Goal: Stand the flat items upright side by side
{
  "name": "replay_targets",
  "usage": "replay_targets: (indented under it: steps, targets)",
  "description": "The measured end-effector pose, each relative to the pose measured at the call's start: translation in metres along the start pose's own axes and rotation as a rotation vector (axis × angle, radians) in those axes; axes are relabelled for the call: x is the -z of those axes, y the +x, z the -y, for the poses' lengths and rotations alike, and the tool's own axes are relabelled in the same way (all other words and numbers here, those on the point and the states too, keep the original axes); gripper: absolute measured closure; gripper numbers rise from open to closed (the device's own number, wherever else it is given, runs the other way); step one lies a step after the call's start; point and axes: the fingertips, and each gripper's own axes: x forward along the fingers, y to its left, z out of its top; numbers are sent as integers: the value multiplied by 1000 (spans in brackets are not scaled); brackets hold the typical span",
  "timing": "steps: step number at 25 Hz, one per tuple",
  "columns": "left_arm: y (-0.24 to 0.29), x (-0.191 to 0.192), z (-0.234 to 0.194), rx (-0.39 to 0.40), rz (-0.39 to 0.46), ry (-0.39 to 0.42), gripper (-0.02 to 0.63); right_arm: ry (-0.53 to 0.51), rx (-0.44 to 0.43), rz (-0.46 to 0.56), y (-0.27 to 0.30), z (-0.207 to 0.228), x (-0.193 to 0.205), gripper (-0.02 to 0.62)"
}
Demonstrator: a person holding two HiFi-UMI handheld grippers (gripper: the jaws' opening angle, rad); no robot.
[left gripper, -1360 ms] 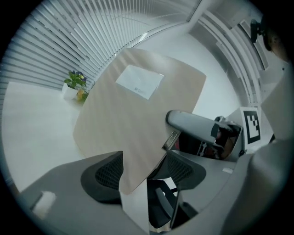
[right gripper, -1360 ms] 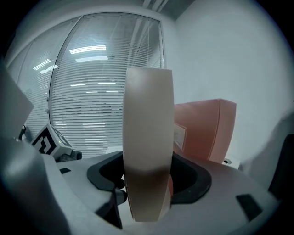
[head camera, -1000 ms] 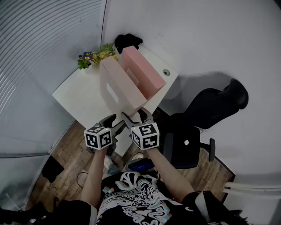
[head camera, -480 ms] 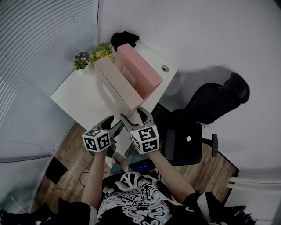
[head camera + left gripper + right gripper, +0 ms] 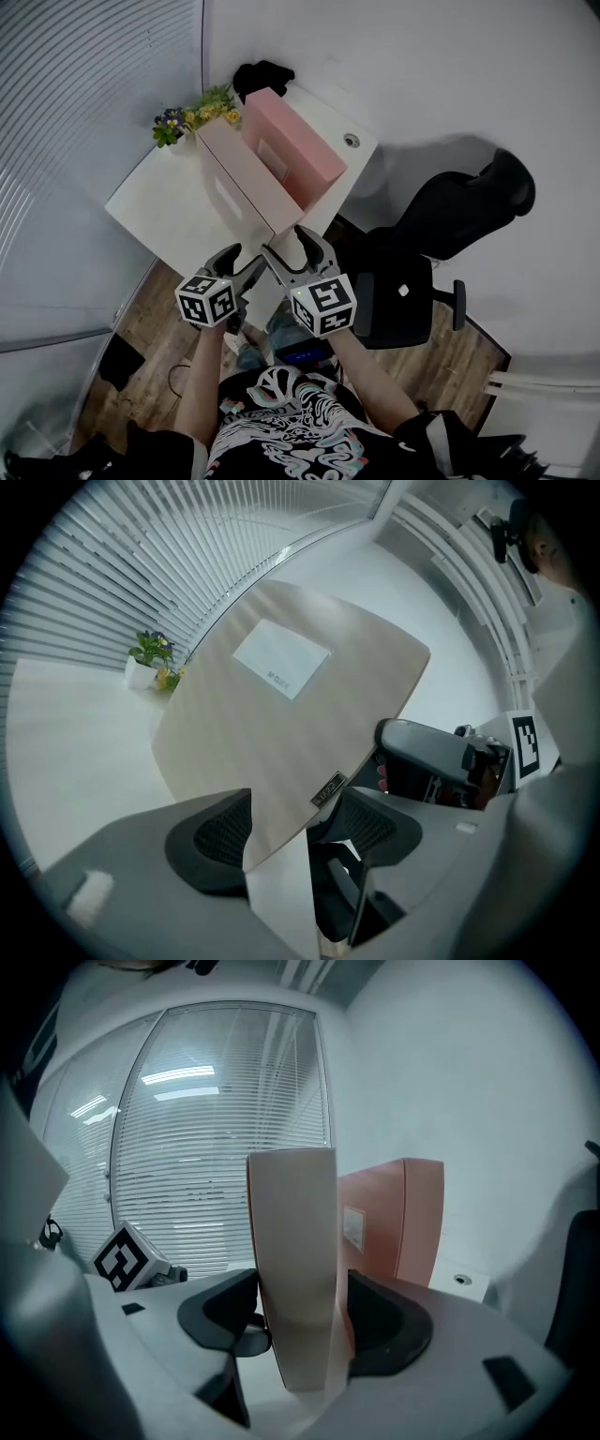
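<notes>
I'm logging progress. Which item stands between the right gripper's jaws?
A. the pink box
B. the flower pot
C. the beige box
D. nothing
C: the right gripper view shows the beige box upright between the jaws of the right gripper, with the pink box behind it.

An office: white desk (image 5: 173, 214) with cable grommet (image 5: 351, 141), black swivel chair (image 5: 464, 223), slatted window blinds (image 5: 80, 103).
</notes>
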Motion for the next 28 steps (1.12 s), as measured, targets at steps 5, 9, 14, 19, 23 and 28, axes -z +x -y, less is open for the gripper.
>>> replay_targets:
  steps: [5, 9, 14, 19, 23, 28]
  targets:
    - [2, 0, -1, 4, -14, 25, 296, 21, -1, 14, 0, -2, 1, 342]
    - [2, -1, -2, 3, -32, 43, 287, 31, -1, 13, 0, -1, 1, 341]
    - [4, -3, -2, 19, -23, 22, 288, 38, -13, 16, 5, 0, -2, 337]
    - [4, -4, -6, 34, -10, 20, 281, 17, -17, 28, 8, -1, -3, 331]
    - [8, -5, -9, 30, -15, 27, 256, 10, 3, 34, 8, 3, -3, 333]
    - [12, -7, -11, 34, -38, 42, 244, 5, 17, 28, 10, 6, -3, 336]
